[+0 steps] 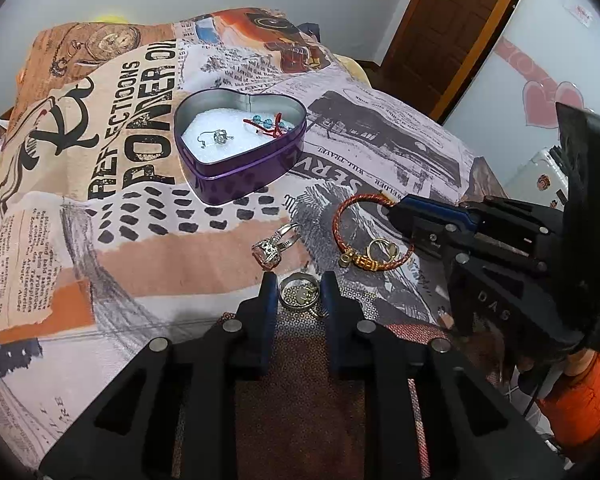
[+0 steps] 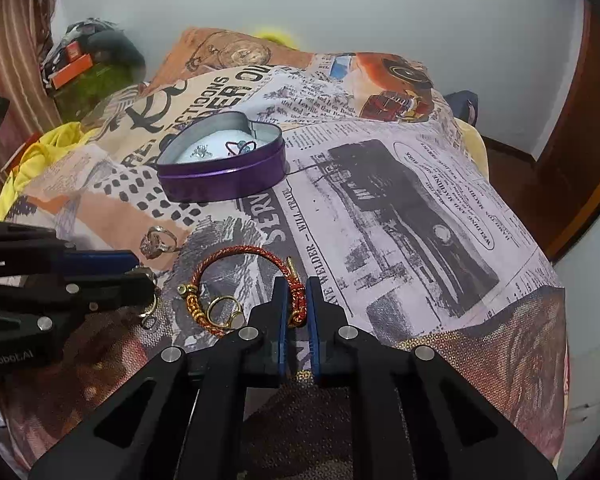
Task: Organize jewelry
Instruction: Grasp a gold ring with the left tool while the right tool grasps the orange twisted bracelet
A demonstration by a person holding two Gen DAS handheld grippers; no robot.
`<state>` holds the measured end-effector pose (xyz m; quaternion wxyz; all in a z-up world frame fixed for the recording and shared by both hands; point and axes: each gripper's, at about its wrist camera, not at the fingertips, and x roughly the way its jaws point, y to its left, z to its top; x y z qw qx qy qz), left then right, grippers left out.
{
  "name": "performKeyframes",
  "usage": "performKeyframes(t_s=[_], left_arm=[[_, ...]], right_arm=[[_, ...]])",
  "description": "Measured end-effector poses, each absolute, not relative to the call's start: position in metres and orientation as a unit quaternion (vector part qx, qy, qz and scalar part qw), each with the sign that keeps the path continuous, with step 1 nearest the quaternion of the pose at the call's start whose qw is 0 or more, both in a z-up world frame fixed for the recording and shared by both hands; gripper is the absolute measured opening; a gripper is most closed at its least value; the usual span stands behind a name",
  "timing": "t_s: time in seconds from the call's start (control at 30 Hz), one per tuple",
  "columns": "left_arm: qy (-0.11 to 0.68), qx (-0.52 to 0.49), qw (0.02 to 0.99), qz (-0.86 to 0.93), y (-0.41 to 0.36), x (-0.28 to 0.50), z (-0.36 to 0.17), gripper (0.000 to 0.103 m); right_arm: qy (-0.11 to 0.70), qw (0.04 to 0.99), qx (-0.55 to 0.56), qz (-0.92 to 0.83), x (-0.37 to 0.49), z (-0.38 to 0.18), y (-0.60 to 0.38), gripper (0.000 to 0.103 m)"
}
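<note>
Currently the red braided bracelet (image 2: 236,276) lies on the bed near its front edge, and the right gripper (image 2: 296,300) pinches the cord beside the gold clasp. Risk: a gold ring (image 2: 224,312) rests inside the bracelet loop, touching the beaded section; a lift may drag or fling it. The thin cord may also slip from the pads if the grip sits too near the fingertips.

The left gripper (image 1: 298,294) stands spread around a round locket (image 1: 300,294), not yet closed; it looks flat and low, so closing may pinch the patterned cover (image 1: 112,216) with it.

A silver stone ring (image 1: 270,250) lies just beyond the locket. Farther toward the bed's middle sits the purple heart tin (image 1: 240,176), open, white-padded, holding an earring (image 1: 216,138) and a blue-beaded piece (image 1: 266,123). The tin walls may snag a dangling bracelet.
</note>
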<state>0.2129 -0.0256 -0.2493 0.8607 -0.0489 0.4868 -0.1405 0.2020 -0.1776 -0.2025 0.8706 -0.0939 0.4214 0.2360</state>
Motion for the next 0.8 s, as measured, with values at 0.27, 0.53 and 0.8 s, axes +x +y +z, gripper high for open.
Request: performKeyframes(t_s=[0.27, 0.53, 0.8], left_arm=[[0.467, -0.047, 0.873, -0.129, -0.02, 0.205, -0.231, 0.021], [0.437, -0.039, 0.891, -0.115, -0.012, 0.194, -0.204, 0.021], [0.409, -0.035, 0.906, -0.102, -0.003, 0.19, -0.182, 0.021]], right_arm=[[0.401, 0.881, -0.072, 0.24, 0.197, -0.18, -0.183, 0.007], [0.376, 0.893, -0.064, 0.241, 0.193, -0.157, -0.185, 0.007], [0.346, 0.905, -0.063, 0.241, 0.192, -0.133, -0.18, 0.007]])
